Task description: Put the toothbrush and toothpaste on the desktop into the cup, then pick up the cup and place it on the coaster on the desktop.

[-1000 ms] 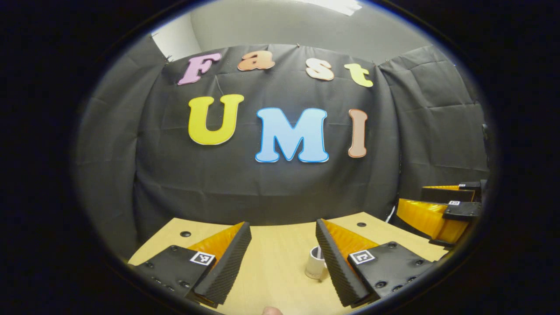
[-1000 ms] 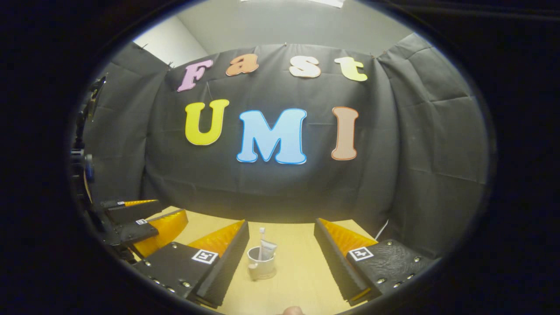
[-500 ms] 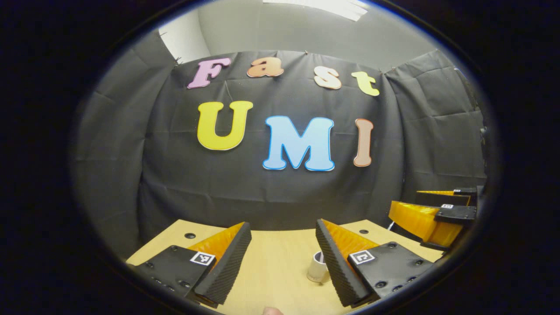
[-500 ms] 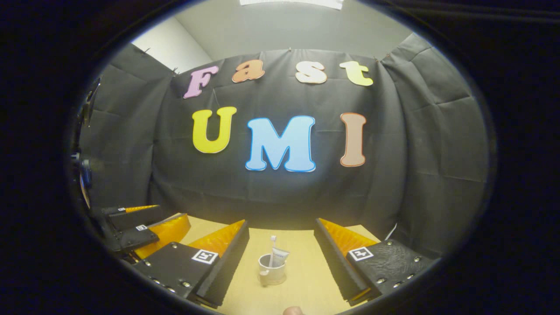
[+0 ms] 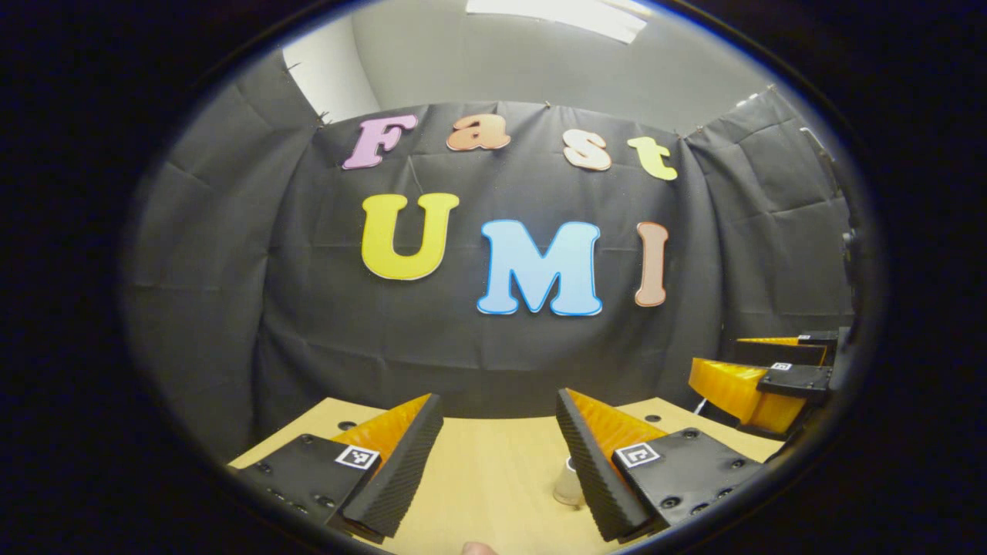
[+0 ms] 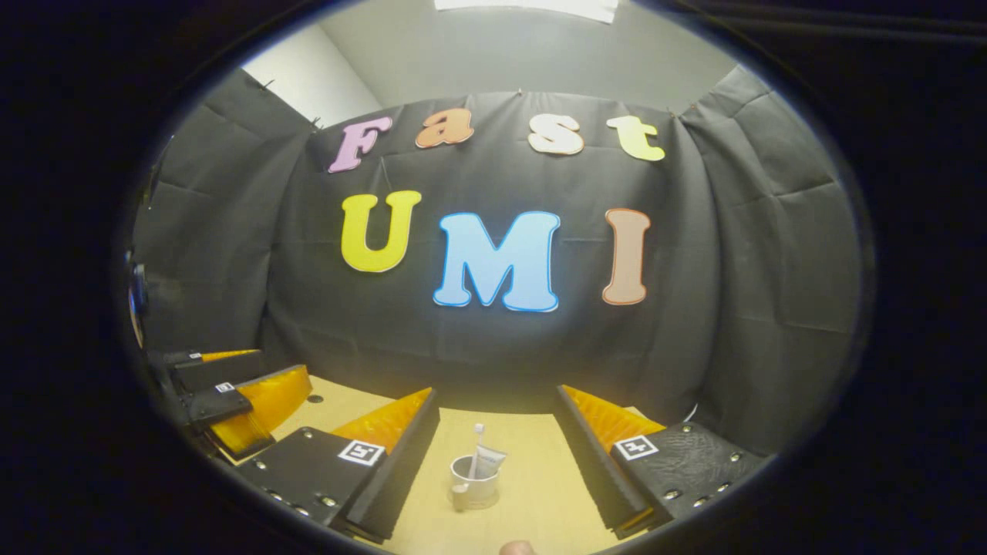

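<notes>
1. White round ceramic cup [image 6: 475, 490] stands on the pale wooden desk [image 6: 532, 493], holding the white toothbrush [image 6: 476, 443] and toothpaste tube [image 6: 488, 460].
2. Right tongs [image 6: 496, 439] gape wide, cup at 6 o'clock between them.
3. Left tongs [image 5: 500, 443] are wide, empty.

Toothbrush [image 6: 477, 443] and toothpaste [image 6: 490, 460] stand in cup [image 6: 472, 490] on table [image 6: 532, 493].

**Two matching wedge-fingered grippers**

At the bottom of the left gripper view, the left gripper [image 5: 498, 395] has two wedge-shaped fingers [image 5: 401, 462] with finely ribbed inner faces. Each sits on a flat plate [image 5: 301, 478] dotted with round screws [image 5: 301, 438] and bearing a square black-and-white marker [image 5: 356, 456] (tilted like a diamond). The right gripper [image 6: 496, 391] is built the same way.
</notes>
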A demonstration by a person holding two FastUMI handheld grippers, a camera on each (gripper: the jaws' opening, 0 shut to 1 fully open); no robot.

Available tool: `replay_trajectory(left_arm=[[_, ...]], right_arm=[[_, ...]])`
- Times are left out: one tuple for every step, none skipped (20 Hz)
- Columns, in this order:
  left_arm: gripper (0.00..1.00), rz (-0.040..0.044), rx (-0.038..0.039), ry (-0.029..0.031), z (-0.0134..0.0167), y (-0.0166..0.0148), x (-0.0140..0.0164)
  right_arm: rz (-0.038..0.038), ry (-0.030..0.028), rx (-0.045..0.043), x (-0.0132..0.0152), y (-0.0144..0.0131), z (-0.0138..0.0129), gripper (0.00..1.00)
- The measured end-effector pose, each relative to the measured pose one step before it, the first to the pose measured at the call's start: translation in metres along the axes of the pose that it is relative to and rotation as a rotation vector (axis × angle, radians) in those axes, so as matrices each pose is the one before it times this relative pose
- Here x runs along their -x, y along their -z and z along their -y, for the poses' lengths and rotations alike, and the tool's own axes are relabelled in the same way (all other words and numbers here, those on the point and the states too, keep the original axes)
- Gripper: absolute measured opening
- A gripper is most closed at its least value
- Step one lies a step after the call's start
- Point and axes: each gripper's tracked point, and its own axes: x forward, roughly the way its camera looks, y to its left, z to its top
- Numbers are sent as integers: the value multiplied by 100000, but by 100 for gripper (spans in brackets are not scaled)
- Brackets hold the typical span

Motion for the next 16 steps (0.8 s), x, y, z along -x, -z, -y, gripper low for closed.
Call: replay_trajectory(left_arm=[[95,79,126,-804,-307,-84,133],[95,-117,-59,-725,-234,-73,179],[95,263,-32,-560,-221,-76,108],[99,173,-166,-362,-6,-121,52],[99,424,-124,-286,41,-113,138],[99,175,-78,-185,-46,3,79],[99,321,-33,-344,-44,-34,210],[99,311,-98,-40,56,-65,200],[99,466,-124,-303,50,-186,110],[99,272,67,-71,96,-199,-187],[99,124,296,49,88,-141,-66],[99,95,493,-41,-31,51,55],[99,39,503,77,11,81,97],[99,-41,249,-89,7,-49,-84],[99,87,-62,146,25,-51,-38],[99,284,-211,160,35,-91,-77]], right_arm=[[94,-896,-627,46,-156,-339,93],[422,-681,-426,19,-136,-231,93],[1014,-489,-5,37,-291,-127,93],[676,-137,350,46,-93,-53,93],[283,-499,182,13,108,-51,93],[-343,-555,59,35,53,-126,93],[-354,-456,69,23,114,-27,93],[242,-117,72,21,-122,7,93],[382,-67,127,-51,-127,66,93],[370,56,-16,4,-100,100,93],[197,-201,-184,-34,-112,-54,93],[-202,-172,-243,-63,41,0,97],[115,-195,-268,-41,-48,-71,93],[68,46,-8,30,-57,-7,93],[180,292,286,14,-45,98,93],[70,178,351,-53,-47,67,93]])
